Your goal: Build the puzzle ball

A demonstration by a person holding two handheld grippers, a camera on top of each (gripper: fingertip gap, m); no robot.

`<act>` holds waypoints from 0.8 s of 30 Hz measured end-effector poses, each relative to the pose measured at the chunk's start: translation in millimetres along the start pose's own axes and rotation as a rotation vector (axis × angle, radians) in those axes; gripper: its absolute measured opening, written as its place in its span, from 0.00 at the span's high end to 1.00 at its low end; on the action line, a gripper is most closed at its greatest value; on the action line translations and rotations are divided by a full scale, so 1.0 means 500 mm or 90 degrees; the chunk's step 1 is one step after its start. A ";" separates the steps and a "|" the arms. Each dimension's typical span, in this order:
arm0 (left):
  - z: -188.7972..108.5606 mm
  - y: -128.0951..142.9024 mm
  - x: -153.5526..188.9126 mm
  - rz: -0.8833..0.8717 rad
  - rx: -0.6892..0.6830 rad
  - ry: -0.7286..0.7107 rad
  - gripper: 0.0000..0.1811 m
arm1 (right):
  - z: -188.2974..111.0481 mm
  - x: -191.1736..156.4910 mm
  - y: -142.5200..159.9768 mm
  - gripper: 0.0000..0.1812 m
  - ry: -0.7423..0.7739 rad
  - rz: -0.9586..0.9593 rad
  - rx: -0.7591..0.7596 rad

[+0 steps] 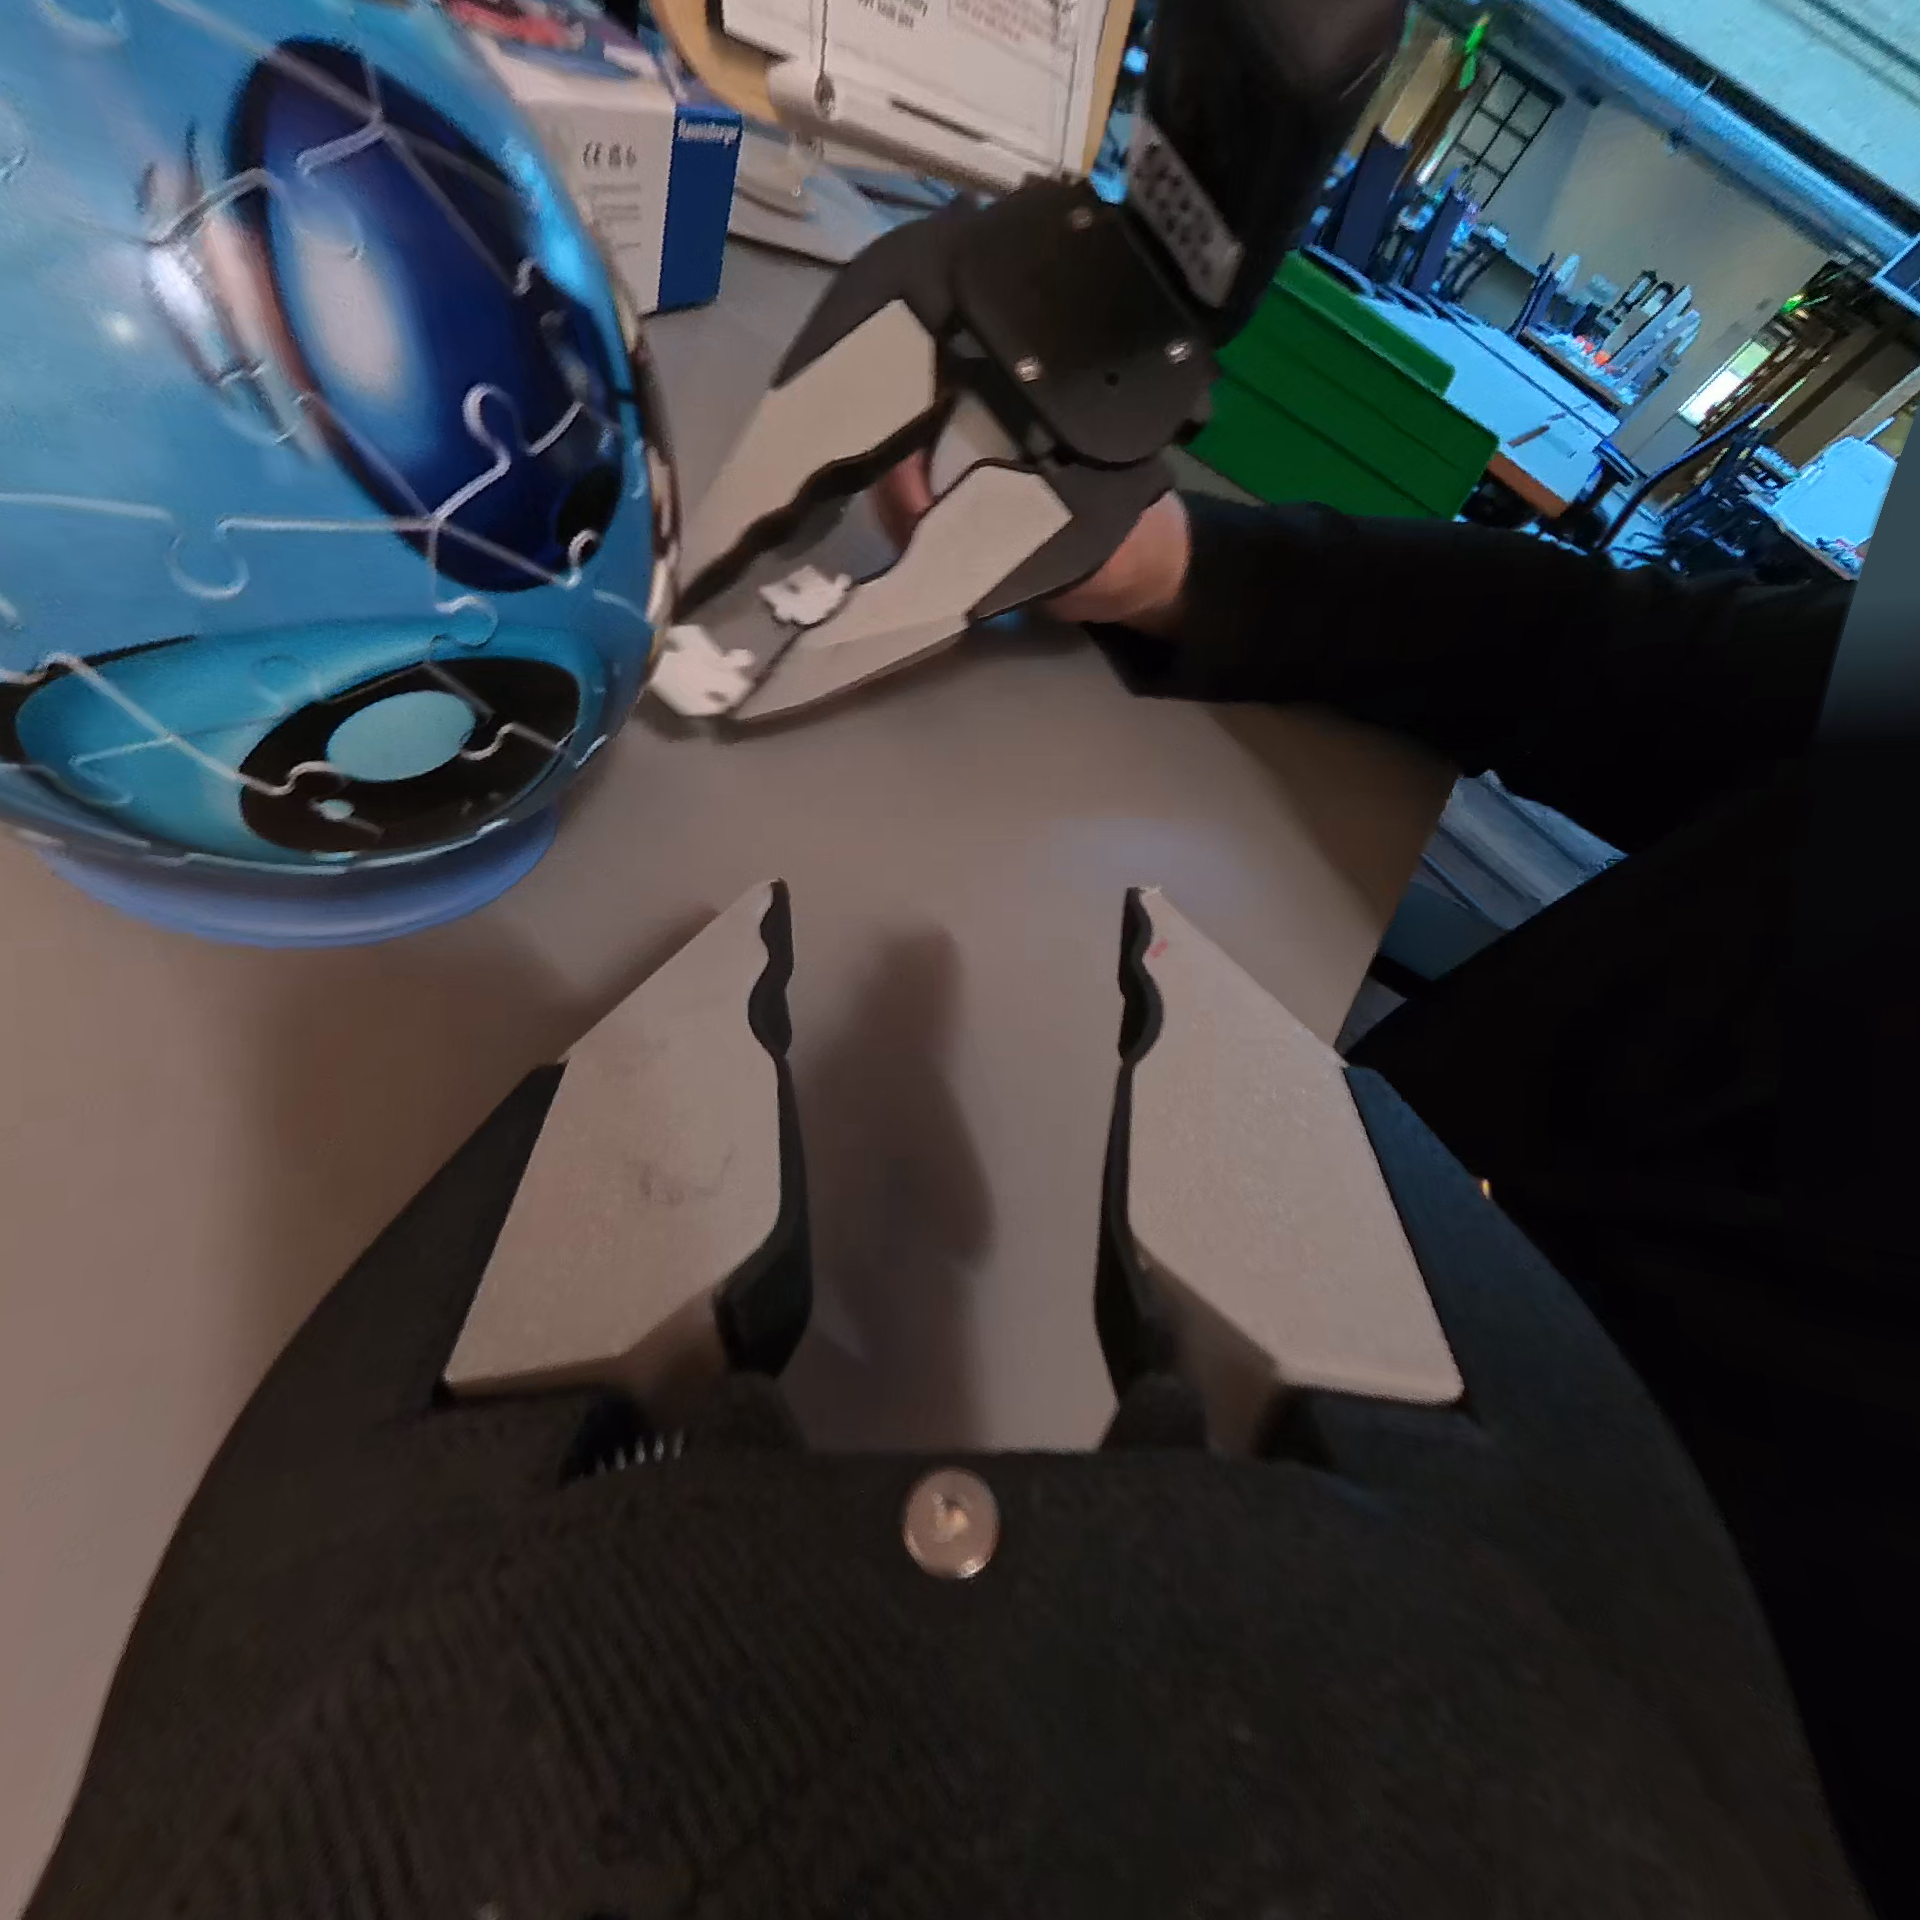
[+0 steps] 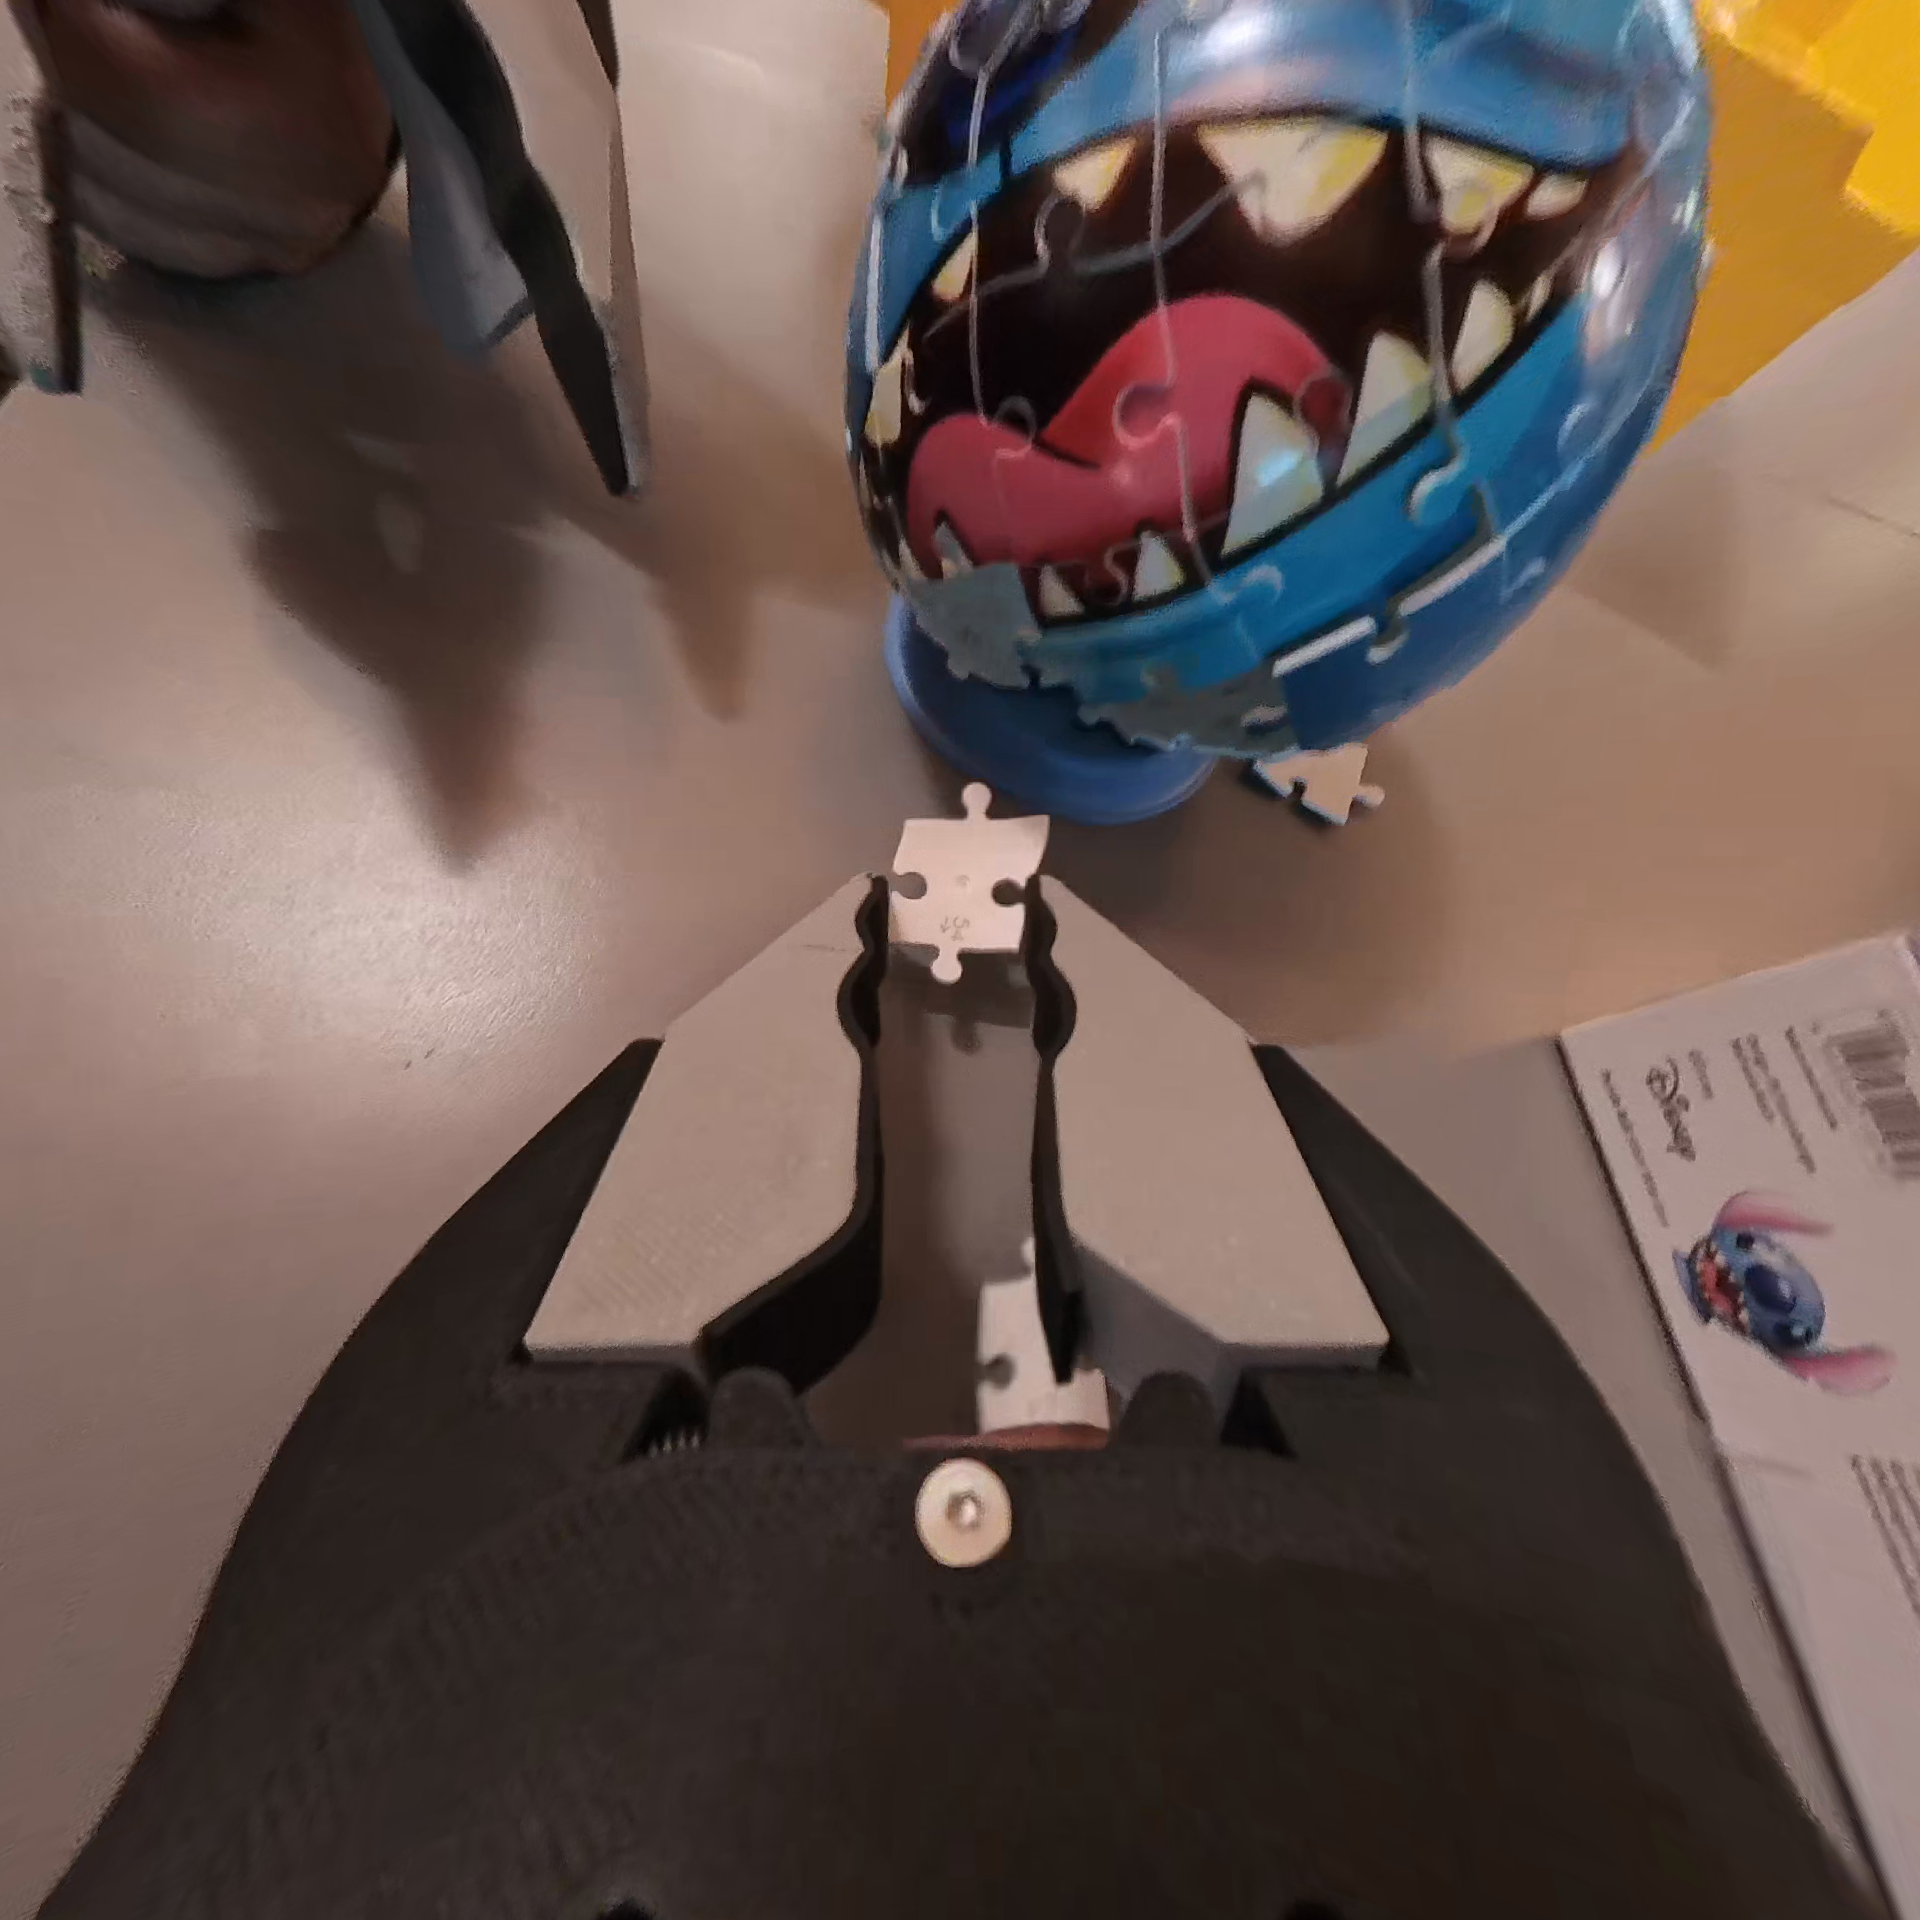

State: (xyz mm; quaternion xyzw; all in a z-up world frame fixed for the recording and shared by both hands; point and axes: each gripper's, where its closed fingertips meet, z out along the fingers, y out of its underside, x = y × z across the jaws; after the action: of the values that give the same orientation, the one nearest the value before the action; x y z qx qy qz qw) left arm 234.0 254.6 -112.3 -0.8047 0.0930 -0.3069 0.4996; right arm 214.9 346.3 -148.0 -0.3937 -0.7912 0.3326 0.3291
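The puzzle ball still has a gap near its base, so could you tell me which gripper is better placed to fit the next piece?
Right. The right gripper already pinches a white puzzle piece just in front of the puzzle ball; the left gripper is open and empty.

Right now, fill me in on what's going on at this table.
A person is building a blue puzzle ball that sits on a blue stand. The right hand-held gripper pinches a white puzzle piece just in front of the stand. The left hand-held gripper is open and empty. Two more loose pieces lie on the table.
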 end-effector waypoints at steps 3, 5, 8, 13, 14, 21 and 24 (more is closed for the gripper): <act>0.003 -0.005 0.008 0.026 0.013 -0.011 0.66 | 0.021 0.013 -0.015 0.87 0.012 -0.044 0.010; 0.001 -0.014 0.013 0.063 0.034 -0.032 0.67 | 0.035 0.015 -0.016 0.87 0.012 -0.075 0.004; -0.006 -0.026 0.018 0.118 0.063 -0.059 0.67 | 0.050 0.025 -0.025 0.87 0.033 -0.105 0.009; -0.015 -0.036 0.006 0.144 0.080 -0.088 0.68 | 0.064 0.032 -0.033 0.88 0.053 -0.136 0.010; -0.016 -0.037 0.004 0.140 0.080 -0.087 0.68 | 0.067 0.034 -0.034 0.88 0.058 -0.143 0.008; -0.019 -0.039 -0.001 0.120 0.083 -0.074 0.69 | 0.082 0.036 -0.032 0.88 0.070 -0.173 -0.006; -0.020 -0.040 -0.001 0.111 0.086 -0.066 0.69 | 0.082 0.035 -0.031 0.88 0.075 -0.180 -0.008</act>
State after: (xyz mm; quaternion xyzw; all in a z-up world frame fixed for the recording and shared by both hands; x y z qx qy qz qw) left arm 224.6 257.1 -92.1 -0.7726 0.1159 -0.2255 0.5820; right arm 168.1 342.9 -154.2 -0.2990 -0.8202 0.2542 0.4162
